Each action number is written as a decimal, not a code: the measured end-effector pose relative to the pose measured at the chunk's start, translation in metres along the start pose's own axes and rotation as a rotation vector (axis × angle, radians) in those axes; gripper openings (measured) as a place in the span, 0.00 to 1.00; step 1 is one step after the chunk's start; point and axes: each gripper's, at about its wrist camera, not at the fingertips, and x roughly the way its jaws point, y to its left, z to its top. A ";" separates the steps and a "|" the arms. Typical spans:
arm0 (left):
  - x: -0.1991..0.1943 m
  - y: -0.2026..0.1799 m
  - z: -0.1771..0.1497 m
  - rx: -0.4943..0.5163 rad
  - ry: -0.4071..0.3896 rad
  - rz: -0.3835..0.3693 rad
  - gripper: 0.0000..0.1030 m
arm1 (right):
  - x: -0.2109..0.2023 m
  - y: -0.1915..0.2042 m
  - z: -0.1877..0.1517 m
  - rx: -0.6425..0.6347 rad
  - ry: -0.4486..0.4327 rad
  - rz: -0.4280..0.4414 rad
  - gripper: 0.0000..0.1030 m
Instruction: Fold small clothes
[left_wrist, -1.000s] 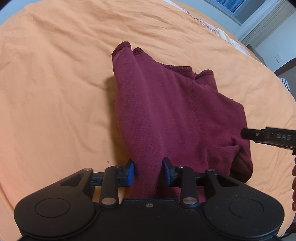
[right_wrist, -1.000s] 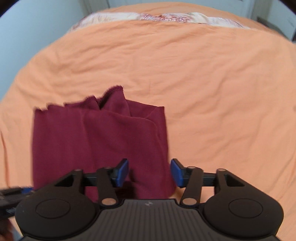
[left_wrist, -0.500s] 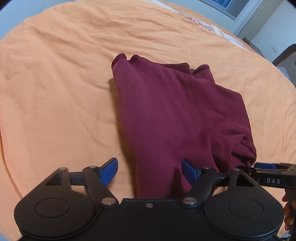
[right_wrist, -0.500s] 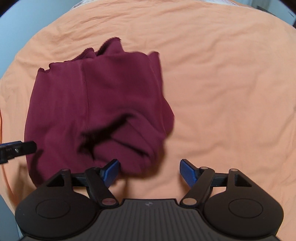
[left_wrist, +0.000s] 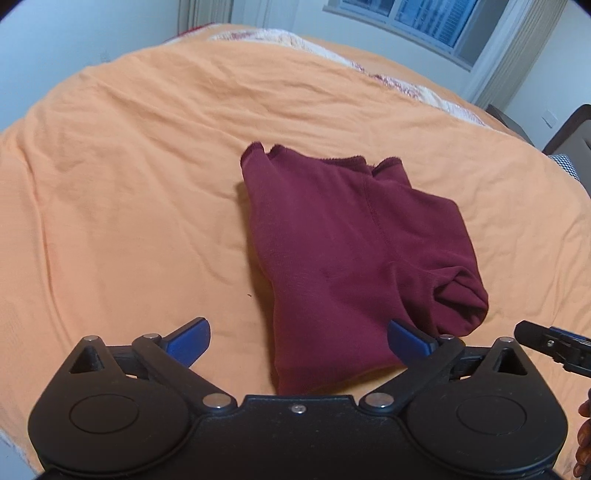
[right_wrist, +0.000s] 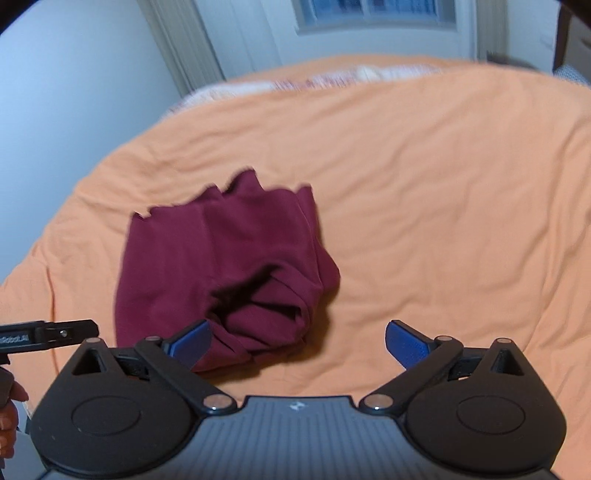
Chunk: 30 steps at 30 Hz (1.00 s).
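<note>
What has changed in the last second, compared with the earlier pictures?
The left hand-held gripper, shut on the maroon garment a second ago, has opened and let it go. Both it and the right hand-held gripper have pulled back, jaws wide. The garment stays folded on the orange bedsheet.

The near edge of the maroon garment (left_wrist: 343, 258) was hidden behind the left gripper (left_wrist: 298, 341), whose body was cut off by the bottom of the left wrist view. In the right wrist view the garment's far hem and the patterned bedding (right_wrist: 332, 79) beyond the orange sheet (right_wrist: 443, 184) were blurred. A hand (left_wrist: 583, 439) showed only as fingertips at the frame edge.
</note>
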 end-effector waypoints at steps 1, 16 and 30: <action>-0.006 -0.003 -0.002 0.000 -0.014 0.012 0.99 | -0.006 0.001 0.000 -0.014 -0.016 0.006 1.00; -0.093 -0.039 -0.063 -0.069 -0.191 0.180 0.99 | -0.080 0.009 -0.011 -0.115 -0.176 0.139 1.00; -0.147 -0.075 -0.138 -0.086 -0.281 0.244 0.99 | -0.139 -0.025 -0.062 -0.197 -0.204 0.183 1.00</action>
